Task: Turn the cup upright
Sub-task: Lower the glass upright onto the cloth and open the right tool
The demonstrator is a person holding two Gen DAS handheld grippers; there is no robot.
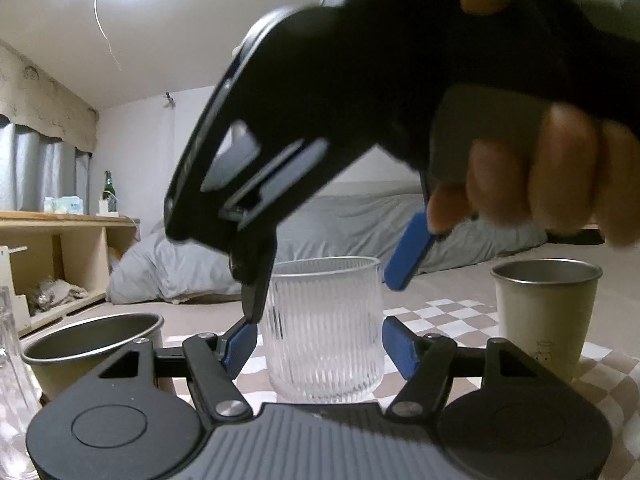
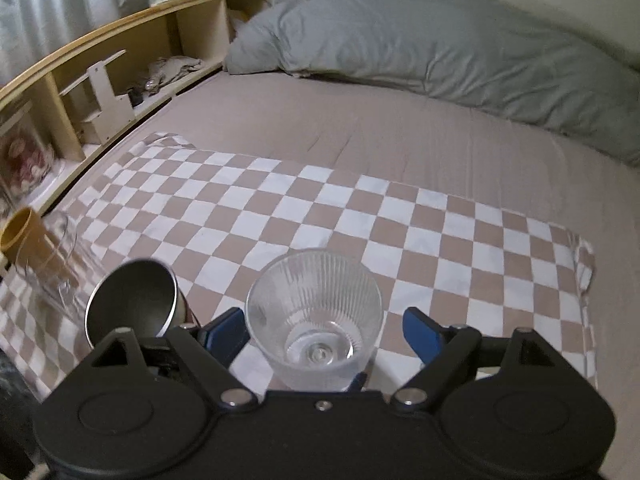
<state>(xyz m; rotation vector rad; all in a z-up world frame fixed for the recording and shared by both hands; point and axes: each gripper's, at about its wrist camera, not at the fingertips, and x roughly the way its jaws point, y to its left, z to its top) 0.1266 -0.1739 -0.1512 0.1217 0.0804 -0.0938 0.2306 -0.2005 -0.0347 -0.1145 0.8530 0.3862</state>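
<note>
A ribbed glass cup [image 1: 323, 330] is seen standing upright on a checkered cloth [image 2: 360, 216], mouth up, between the spread blue-padded fingers of the left gripper [image 1: 320, 346], neither pad touching the glass. From above, the right gripper [image 2: 326, 332] is held over the same cup [image 2: 314, 314], its fingers likewise parted to either side of the rim; in the left wrist view it is shown tilted down over the cup, gripped by a hand [image 1: 540, 176]. A metal cup [image 1: 92, 350] is placed just left of the glass, and a second metal cup [image 1: 546, 316] stands upright to the right. A clear glass vessel [image 2: 60, 264] and a yellow cup [image 2: 24, 236] are seen at the cloth's left edge. Beyond, a grey duvet [image 2: 440, 40] is heaped on the bed, beside a wooden shelf [image 2: 120, 40] on which a green bottle [image 1: 108, 190] stands.
</note>
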